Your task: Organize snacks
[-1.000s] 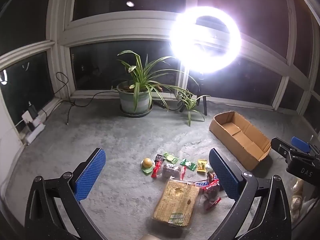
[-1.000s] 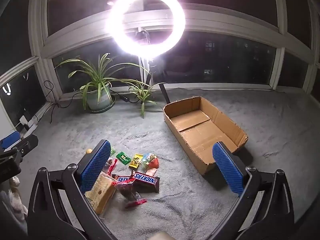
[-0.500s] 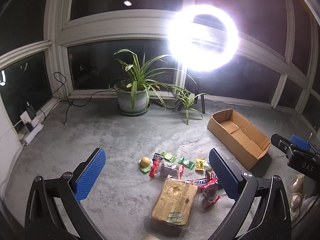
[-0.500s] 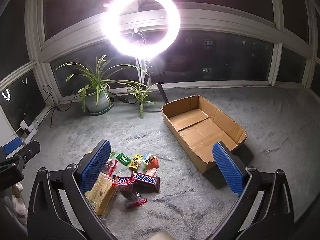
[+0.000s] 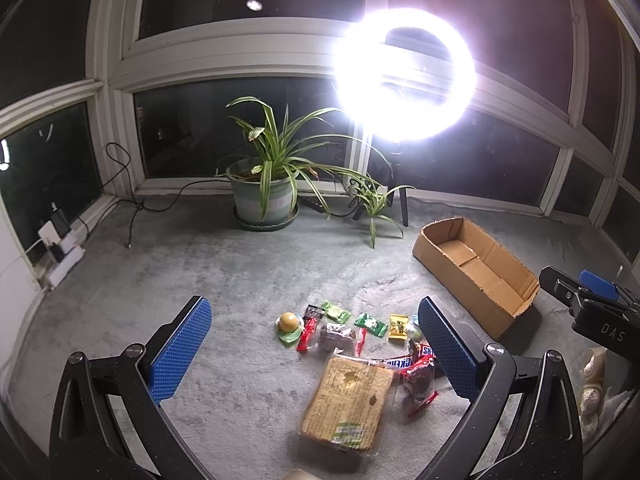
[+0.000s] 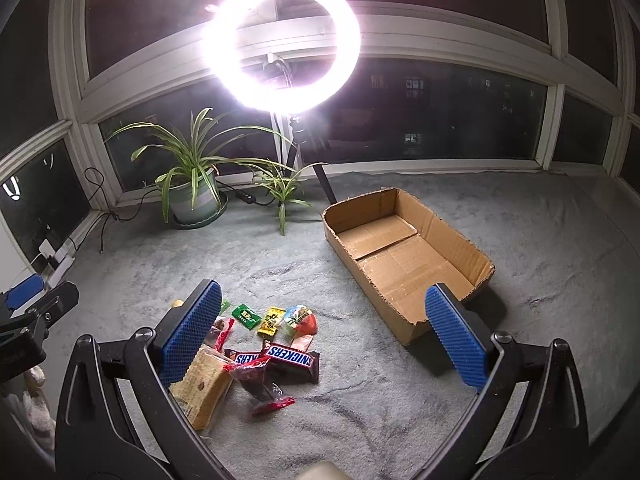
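Note:
A heap of snacks lies on the grey carpet: a large tan cracker pack (image 5: pixel 352 400) (image 6: pixel 204 384), Snickers bars (image 6: pixel 290 358) (image 5: pixel 404 362), a red-ended wrapper (image 6: pixel 262 386), small green (image 6: pixel 246 315) and yellow (image 6: pixel 271 320) packets, and a round yellow sweet (image 5: pixel 289 322). An empty cardboard box (image 6: pixel 404 256) (image 5: pixel 476 270) sits to the right of them. My left gripper (image 5: pixel 314 352) hovers open above the heap. My right gripper (image 6: pixel 324 338) is open too, between the heap and the box. Neither holds anything.
A potted spider plant (image 5: pixel 266 196) and a smaller one (image 5: pixel 372 204) stand by the windows. A bright ring light (image 6: pixel 282 42) on a stand is behind the box. Cables and a power strip (image 5: pixel 60 252) lie at the left wall.
Both views have shifted slightly; the snacks and box sit a little lower and nearer in frame. Both grippers stay open and nothing on the carpet has moved.

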Tool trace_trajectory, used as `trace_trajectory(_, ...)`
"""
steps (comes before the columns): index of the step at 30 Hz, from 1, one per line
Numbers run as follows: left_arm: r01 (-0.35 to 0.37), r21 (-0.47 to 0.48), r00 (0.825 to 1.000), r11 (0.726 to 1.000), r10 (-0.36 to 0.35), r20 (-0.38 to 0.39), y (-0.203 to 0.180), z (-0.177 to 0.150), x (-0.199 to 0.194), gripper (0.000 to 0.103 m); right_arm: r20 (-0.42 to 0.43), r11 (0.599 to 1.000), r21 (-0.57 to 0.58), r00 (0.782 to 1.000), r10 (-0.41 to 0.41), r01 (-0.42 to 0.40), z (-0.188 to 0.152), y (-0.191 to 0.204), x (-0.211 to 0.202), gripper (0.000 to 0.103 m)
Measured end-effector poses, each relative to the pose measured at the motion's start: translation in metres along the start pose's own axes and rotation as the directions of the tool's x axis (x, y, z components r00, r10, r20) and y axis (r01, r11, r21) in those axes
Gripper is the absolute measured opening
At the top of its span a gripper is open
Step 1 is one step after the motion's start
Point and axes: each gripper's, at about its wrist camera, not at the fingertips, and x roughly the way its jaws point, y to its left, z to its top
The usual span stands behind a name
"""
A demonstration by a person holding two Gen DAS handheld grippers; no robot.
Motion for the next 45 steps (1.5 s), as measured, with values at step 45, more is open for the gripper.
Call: trace_trajectory(45,0.059,-0.034,0.994,0.998,-0.061,-0.091,0.021,-0.012,0.025,0.102,-0.09,1.0,0.008,0.996,0.028,-0.027,-0.013,0.002,0.021,0.103)
